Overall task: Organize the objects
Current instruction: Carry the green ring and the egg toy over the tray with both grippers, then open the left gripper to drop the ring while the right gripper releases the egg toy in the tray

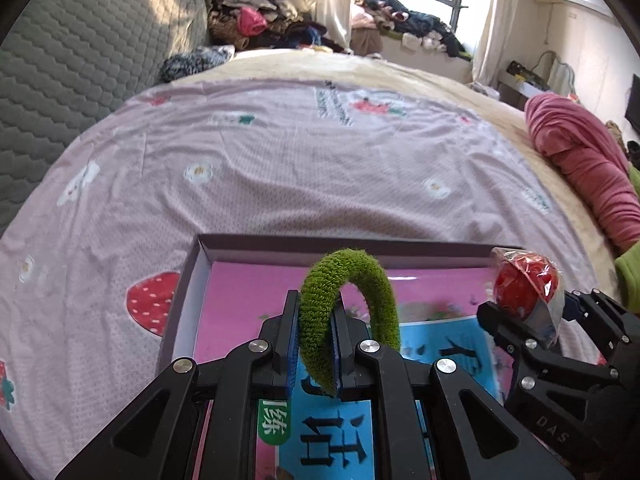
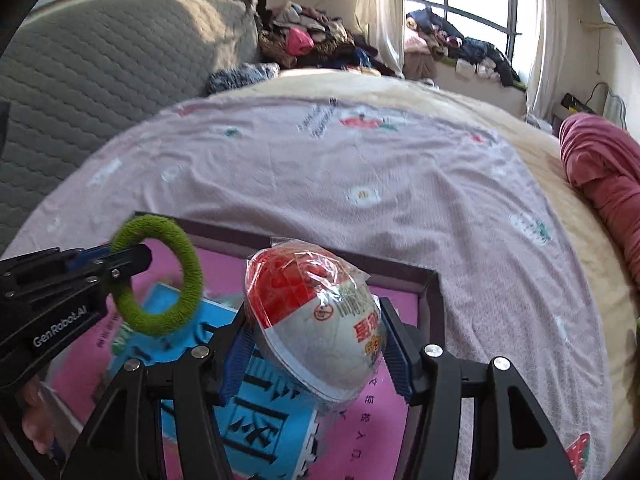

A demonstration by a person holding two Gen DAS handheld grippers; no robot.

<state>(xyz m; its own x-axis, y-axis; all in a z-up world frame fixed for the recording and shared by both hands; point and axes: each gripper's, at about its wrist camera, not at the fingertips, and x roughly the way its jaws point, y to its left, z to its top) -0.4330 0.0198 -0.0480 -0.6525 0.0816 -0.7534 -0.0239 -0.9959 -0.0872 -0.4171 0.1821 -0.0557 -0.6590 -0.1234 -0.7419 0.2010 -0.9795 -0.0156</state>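
1. The left gripper (image 1: pixel 314 344) is clenching a green fuzzy ring (image 1: pixel 348 312) at lower centre of its view, above the shallow box (image 1: pixel 240 245).
2. The right gripper (image 2: pixel 316 344) is grasping a plastic-wrapped egg toy (image 2: pixel 316 320), lower centre; only this view is showing its white lower half with printing.
3. The strawberry-print sheet (image 1: pixel 280 168) is lying under the box; the left view is showing only the toy's red top.
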